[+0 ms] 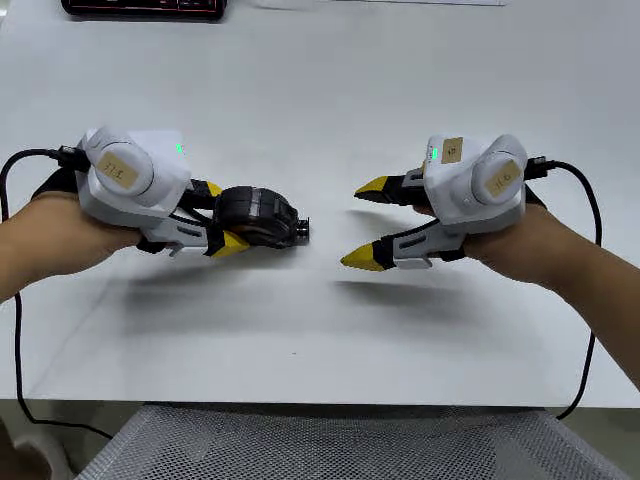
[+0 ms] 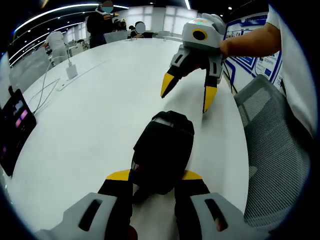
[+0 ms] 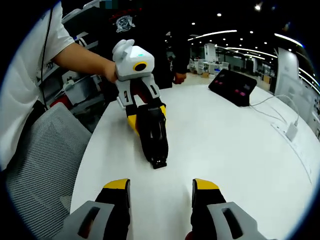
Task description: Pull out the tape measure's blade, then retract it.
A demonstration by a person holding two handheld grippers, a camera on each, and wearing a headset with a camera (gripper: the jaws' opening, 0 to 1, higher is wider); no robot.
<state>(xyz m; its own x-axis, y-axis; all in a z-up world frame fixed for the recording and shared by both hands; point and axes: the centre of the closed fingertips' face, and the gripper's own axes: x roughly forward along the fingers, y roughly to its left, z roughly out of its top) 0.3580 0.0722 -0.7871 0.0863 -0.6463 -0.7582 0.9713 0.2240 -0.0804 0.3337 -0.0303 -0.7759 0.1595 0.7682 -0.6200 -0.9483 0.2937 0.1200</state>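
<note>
One black tape measure (image 1: 258, 215) on the white table (image 1: 320, 90), and I've got my left gripper (image 1: 222, 215) clamped tight around its case; of my two grippers, the right gripper (image 1: 365, 223) gapes wide, facing it, apart

right claw (image 3: 161, 186): jaws apart | left claw (image 3: 147, 116): seemingly clamps tape measure (image 3: 154, 134) (black) | table (image 3: 240, 150): white

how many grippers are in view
2. The left gripper is shut on the black tape measure on the left; the right gripper hangs open on the right, facing it, not touching.
</note>
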